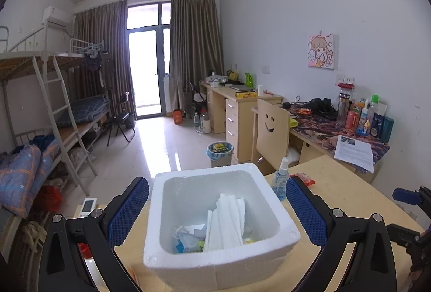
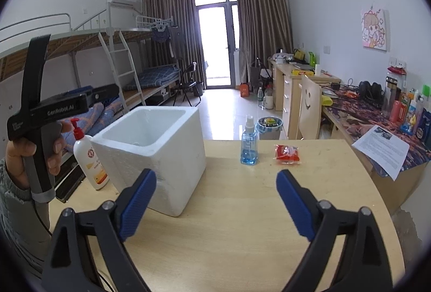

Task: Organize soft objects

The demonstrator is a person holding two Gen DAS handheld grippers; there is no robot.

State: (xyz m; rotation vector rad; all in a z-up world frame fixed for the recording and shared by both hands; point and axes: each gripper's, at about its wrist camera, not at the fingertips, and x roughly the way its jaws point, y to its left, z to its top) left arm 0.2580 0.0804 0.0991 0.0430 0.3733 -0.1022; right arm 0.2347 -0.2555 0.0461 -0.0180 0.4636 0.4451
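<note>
The white foam box (image 1: 223,259) stands near the desk's (image 2: 242,211) left edge and already holds several soft things: a folded white cloth or stack of tissue (image 1: 227,222) leaning upright in the middle, with small packets at its foot, one with blue print (image 1: 186,242); what exactly these are is hard to make out. One soft item looks left outside, the red packet (image 2: 287,154) lying toward the far edge of the desk, just right of the blue spray bottle (image 2: 249,143). So the task seems mostly done, with that packet the likely last piece.

The left tongs (image 1: 216,211) are spread wide over the box, nothing between them. The right tongs (image 2: 215,207) are likewise spread and empty, above bare desk nearer the front edge and pointing toward the red packet.

Only the left view looks down into the box and shows its contents. Only the right view shows the box from outside, the pump bottle (image 2: 90,160) beside its left wall, the whole red packet, and a hand (image 2: 32,151) gripping the left tool's handle
</note>
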